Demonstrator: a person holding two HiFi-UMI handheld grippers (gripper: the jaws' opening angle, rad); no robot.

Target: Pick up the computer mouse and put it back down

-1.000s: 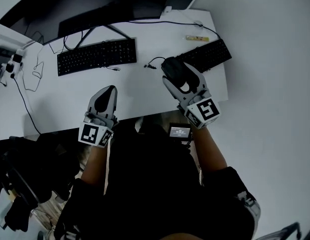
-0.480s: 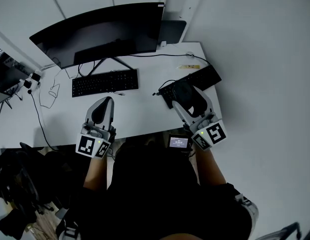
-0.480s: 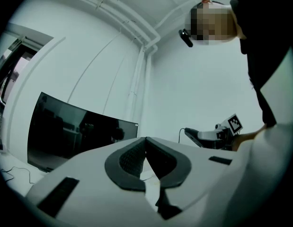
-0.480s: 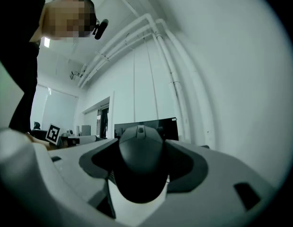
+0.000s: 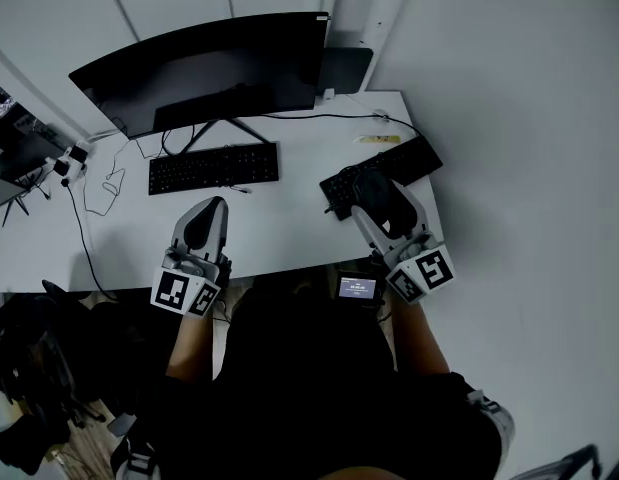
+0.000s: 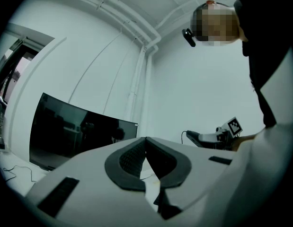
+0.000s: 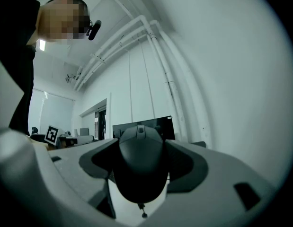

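The black computer mouse [image 5: 372, 186] is held off the white desk [image 5: 279, 213], clamped between the jaws of my right gripper [image 5: 375, 184], and shows over the near end of the right keyboard [image 5: 404, 163]. In the right gripper view the mouse [image 7: 139, 167] fills the gap between the jaws, with my right gripper [image 7: 139, 148] pointing up at the walls and ceiling. My left gripper [image 5: 211, 208] hovers over the desk's front left part, shut and empty. Its jaws meet in the left gripper view, where my left gripper [image 6: 146, 143] holds nothing.
A curved monitor [image 5: 204, 68] stands at the back with a black keyboard [image 5: 214, 168] before it. Cables [image 5: 99, 183] trail off the desk's left side. A small yellow item [image 5: 379, 139] lies near the back right. A small screen device [image 5: 358, 287] sits at the desk's front edge.
The head view has pulled back and now takes in the whole monitor. My right gripper, still shut on the mouse, now shows over the right keyboard instead of beside it. The left gripper holds its place.
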